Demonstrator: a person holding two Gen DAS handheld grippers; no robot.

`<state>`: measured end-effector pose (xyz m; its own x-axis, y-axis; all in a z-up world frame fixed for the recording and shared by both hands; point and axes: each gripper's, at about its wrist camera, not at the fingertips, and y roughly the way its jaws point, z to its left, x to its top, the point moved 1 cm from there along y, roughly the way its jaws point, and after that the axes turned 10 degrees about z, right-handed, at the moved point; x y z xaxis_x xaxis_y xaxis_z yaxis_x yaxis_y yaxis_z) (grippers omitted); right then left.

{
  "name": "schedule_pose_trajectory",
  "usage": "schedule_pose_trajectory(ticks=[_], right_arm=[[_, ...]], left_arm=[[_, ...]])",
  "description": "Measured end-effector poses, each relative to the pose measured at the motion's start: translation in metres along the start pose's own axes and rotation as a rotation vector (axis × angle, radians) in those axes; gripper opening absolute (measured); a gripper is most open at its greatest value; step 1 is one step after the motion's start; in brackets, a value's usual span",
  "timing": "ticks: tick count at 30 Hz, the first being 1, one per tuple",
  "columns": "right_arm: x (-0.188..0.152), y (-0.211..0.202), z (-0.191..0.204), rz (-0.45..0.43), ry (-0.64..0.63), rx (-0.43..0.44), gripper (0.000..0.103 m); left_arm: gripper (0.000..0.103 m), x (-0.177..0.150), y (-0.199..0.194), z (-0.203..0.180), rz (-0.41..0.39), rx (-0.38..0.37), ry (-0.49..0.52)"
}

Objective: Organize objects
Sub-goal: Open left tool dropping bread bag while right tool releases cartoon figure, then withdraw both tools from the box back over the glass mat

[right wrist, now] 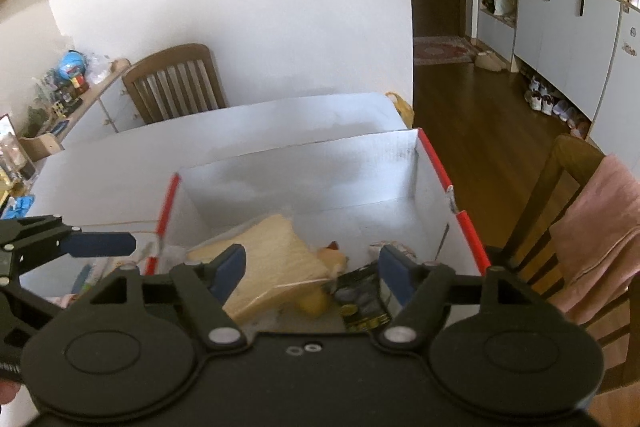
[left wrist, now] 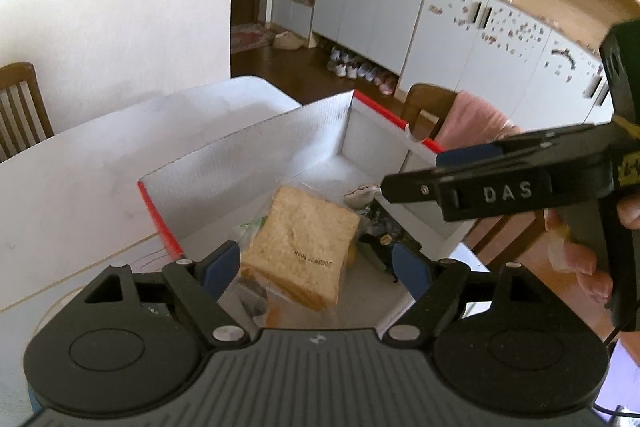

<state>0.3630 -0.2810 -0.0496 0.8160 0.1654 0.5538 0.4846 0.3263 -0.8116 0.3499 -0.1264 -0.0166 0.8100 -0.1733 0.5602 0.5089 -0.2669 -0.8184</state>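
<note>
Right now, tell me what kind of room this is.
Probably a home dining area opening onto an entryway: a white table with a wooden chair, a cabinet wall, and shoes lined up on the floor.

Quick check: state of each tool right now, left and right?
Left tool: open, holding nothing, above the bagged bread in the box.
Right tool: open, empty, over the same box.

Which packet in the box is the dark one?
The black packet by the box's right wall; the bagged bread left of it is pale tan.
</note>
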Motion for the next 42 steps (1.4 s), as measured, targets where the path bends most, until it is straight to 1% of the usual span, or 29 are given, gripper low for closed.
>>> schedule_pose_trajectory(ticks=[4,6,8,11,13,15,16,22,24,28,29,30,31,38,42], right_arm=[[-0.007,-0.016,0.017,-0.036,-0.003,0.001,0.077],[-0.011,-0.023,0.027,-0.063,-0.016,-0.008,0.084],[-0.015,-0.029,0.037,-0.089,-0.028,-0.019,0.085],[-0.021,-0.033,0.054,-0.102,-0.046,-0.008,0.089],[-0.025,-0.035,0.067,-0.106,-0.058,0.001,0.093],[-0.029,-0.038,0.080,-0.113,-0.067,0.007,0.101],[-0.032,-0.038,0.087,-0.117,-0.073,0.003,0.103],[-0.047,-0.036,0.129,-0.112,-0.128,0.025,0.103],[-0.052,-0.033,0.143,-0.105,-0.141,0.031,0.103],[-0.061,-0.025,0.166,-0.085,-0.157,0.045,0.103],[-0.063,-0.023,0.171,-0.081,-0.159,0.046,0.103],[-0.064,-0.021,0.176,-0.076,-0.162,0.045,0.103],[-0.065,-0.018,0.180,-0.071,-0.162,0.042,0.103],[-0.072,0.004,0.204,-0.032,-0.135,0.026,0.102],[-0.075,0.019,0.215,-0.004,-0.124,0.016,0.102]], left_arm=[[0.083,-0.012,-0.023,0.007,-0.039,-0.005,0.006],[0.083,-0.019,-0.035,0.012,-0.058,-0.005,0.008],[0.083,-0.026,-0.047,0.018,-0.071,-0.005,0.005],[0.083,-0.037,-0.061,0.028,-0.078,-0.005,-0.009],[0.083,-0.045,-0.069,0.035,-0.083,-0.005,-0.015],[0.083,-0.053,-0.076,0.042,-0.084,-0.005,-0.021],[0.083,-0.057,-0.079,0.046,-0.085,-0.005,-0.026],[0.086,-0.085,-0.098,0.077,-0.084,-0.012,-0.073],[0.090,-0.094,-0.103,0.086,-0.087,-0.010,-0.089],[0.091,-0.111,-0.112,0.107,-0.083,0.007,-0.126],[0.094,-0.116,-0.114,0.113,-0.083,0.013,-0.131],[0.102,-0.120,-0.116,0.118,-0.081,0.019,-0.136],[0.103,-0.125,-0.118,0.123,-0.081,0.023,-0.140],[0.103,-0.156,-0.122,0.162,-0.065,0.021,-0.191],[0.103,-0.175,-0.121,0.185,-0.051,0.025,-0.188]])
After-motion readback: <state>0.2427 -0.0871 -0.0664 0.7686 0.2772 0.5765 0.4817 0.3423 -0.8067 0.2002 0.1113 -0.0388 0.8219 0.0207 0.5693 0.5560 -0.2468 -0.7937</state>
